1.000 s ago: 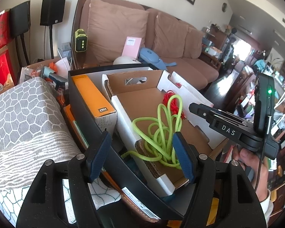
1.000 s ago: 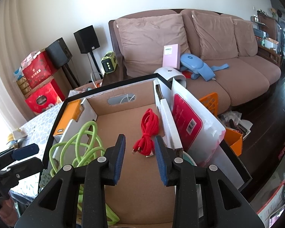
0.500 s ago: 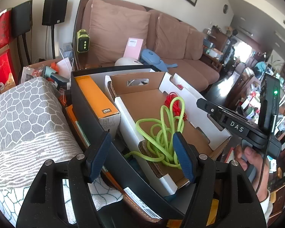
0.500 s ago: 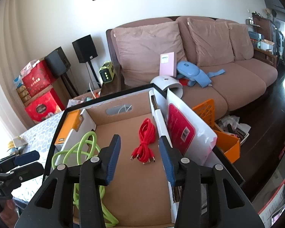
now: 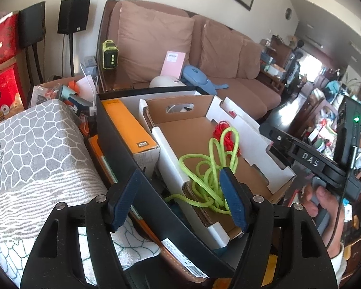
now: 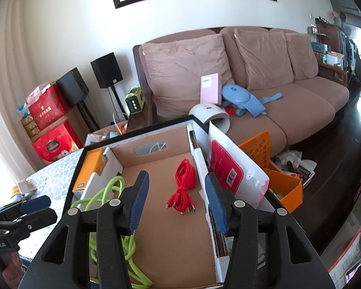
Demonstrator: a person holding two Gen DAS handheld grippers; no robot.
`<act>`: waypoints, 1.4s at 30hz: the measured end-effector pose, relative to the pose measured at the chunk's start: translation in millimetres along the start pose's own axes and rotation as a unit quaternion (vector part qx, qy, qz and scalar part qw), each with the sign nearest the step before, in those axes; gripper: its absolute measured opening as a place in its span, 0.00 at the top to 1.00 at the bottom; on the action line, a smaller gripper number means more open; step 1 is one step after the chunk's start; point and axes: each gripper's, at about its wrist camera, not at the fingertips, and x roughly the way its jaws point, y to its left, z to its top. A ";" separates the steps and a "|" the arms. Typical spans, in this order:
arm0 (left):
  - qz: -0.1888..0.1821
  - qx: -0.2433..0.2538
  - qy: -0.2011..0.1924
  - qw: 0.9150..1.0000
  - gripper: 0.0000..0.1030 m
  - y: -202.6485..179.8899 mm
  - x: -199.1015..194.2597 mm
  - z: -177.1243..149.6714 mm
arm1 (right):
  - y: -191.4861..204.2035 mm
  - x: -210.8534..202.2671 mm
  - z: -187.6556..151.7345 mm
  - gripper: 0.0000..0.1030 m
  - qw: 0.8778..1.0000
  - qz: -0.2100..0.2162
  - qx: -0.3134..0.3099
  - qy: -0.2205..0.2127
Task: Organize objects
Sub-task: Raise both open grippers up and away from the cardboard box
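Note:
A cardboard tray (image 6: 175, 236) sits inside a black bin (image 5: 122, 149). In the tray lie a coiled red cable (image 6: 184, 186) and a neon green cord (image 5: 211, 168), which also shows in the right wrist view (image 6: 103, 192). My right gripper (image 6: 177, 203) is open and empty, hovering just above and short of the red cable. My left gripper (image 5: 180, 202) is open and empty, above the bin's near edge with the green cord between and beyond its fingers. An orange box (image 5: 130, 125) stands in the bin beside the tray.
A white and red package (image 6: 231, 171) leans at the tray's right. An orange crate (image 6: 276, 183) stands on the floor right of the bin. A grey patterned cloth (image 5: 29, 149) lies left. A brown sofa (image 6: 264, 77) with several items is behind.
My right gripper has pulled up and back from the red cable, and its jaws have opened wider. The left gripper has barely shifted.

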 end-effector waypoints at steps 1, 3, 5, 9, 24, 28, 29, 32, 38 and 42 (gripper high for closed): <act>0.001 -0.001 -0.001 1.000 0.36 1.5 -1.1 0.4 | 0.7 -0.6 0.3 0.51 1.000 -0.001 0.000 -0.003; 0.001 -0.005 -0.004 1.000 0.36 3.5 -3.5 1.2 | 2.6 -4.2 1.1 0.50 1.000 -0.004 -0.002 -0.013; 0.001 -0.009 -0.007 1.000 0.36 6.6 -6.3 2.0 | 4.2 -6.8 2.1 0.49 1.000 -0.008 -0.005 -0.020; 0.003 -0.015 -0.012 1.000 0.32 10.7 -12.3 4.6 | 6.8 -12.0 3.2 0.47 0.999 -0.009 -0.007 -0.031; 0.010 -0.019 -0.051 0.998 0.26 25.8 -48.5 18.9 | 23.0 -23.9 10.5 0.38 0.999 0.003 -0.022 -0.045; 0.008 -0.016 -0.059 0.998 0.26 27.1 -59.7 22.8 | 35.6 -30.2 12.8 0.31 0.998 0.007 -0.038 -0.049; 0.007 -0.015 -0.063 0.998 0.25 26.7 -62.5 23.5 | 37.9 -31.8 13.7 0.30 0.998 0.011 -0.039 -0.050; 0.012 -0.008 -0.078 0.997 0.14 24.9 -71.1 25.2 | 45.5 -37.9 16.7 0.27 0.997 0.021 -0.043 -0.053; 0.036 0.021 -0.105 0.994 0.10 14.5 -85.5 27.4 | 52.9 -49.7 22.3 0.20 0.997 0.022 -0.052 -0.062; 0.054 0.039 -0.127 0.990 0.09 7.9 -95.7 27.7 | 52.8 -56.1 26.8 0.17 0.996 0.022 -0.047 -0.067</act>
